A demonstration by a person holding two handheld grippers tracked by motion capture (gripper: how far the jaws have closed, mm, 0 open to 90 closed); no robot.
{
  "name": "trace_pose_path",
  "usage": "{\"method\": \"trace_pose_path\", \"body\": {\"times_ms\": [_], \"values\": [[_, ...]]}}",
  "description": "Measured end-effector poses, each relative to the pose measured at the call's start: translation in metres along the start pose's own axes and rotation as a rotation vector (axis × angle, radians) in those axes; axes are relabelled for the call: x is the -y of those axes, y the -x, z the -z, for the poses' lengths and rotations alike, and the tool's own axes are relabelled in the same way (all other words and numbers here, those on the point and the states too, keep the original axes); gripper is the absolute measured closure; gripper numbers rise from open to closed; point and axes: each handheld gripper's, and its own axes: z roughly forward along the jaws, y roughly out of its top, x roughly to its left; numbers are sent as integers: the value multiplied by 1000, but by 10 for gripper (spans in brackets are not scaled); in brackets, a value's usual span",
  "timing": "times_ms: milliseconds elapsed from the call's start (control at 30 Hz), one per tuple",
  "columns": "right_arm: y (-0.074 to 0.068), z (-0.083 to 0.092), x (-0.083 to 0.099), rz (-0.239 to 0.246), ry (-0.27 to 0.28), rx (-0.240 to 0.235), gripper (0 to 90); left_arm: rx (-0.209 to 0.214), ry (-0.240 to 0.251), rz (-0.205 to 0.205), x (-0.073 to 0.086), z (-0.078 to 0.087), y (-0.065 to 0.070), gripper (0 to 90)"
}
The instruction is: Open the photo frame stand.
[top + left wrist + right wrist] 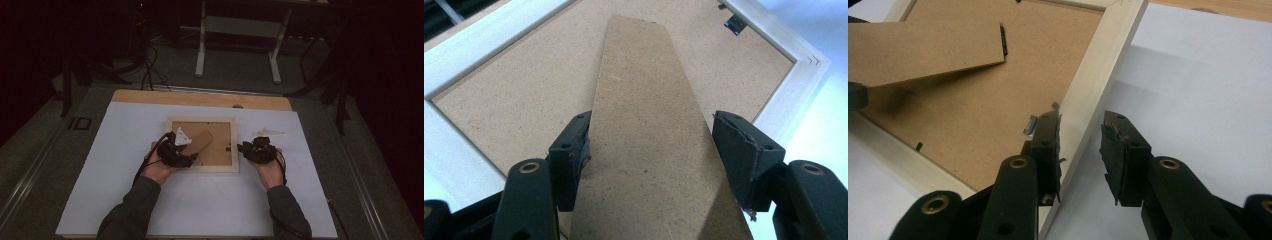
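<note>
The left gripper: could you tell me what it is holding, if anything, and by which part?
The left gripper straddles the cardboard stand of the picture frame by its long side edges; a firm grip cannot be told.

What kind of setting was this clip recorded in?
Probably a lab or recording workspace, not a home: a dim room, a table covered by a white sheet, cables trailing over the floor, and a metal stand behind it.

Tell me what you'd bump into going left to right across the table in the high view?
Left gripper → cardboard stand flap → picture frame's right rail → right gripper → white folded thing on the white table cover.
</note>
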Motion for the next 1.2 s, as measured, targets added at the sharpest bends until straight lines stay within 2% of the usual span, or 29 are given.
{"method": "trace_pose_path", "body": {"times_ms": [167, 533, 633, 767, 1067, 1100, 1200], "values": [[-2, -2, -5, 18, 7, 5, 672, -8, 6, -7, 0, 2, 2, 382], [1, -5, -17, 2, 19, 28, 709, -43, 25, -36, 1, 7, 10, 381], [4, -7, -19, -15, 16, 15, 715, -50, 32, -40, 2, 8, 12, 381], [5, -11, -21, -29, 14, -3, 679, -56, 38, -46, 3, 8, 13, 381], [6, -18, -26, -44, 9, 0, 569, -83, 63, -76, 6, 11, 19, 381], [7, -21, -27, -65, 7, -3, 555, -84, 68, -78, 6, 11, 19, 381], [8, -26, -28, -78, -3, -9, 541, -99, 75, -93, 7, 13, 22, 381]]}}
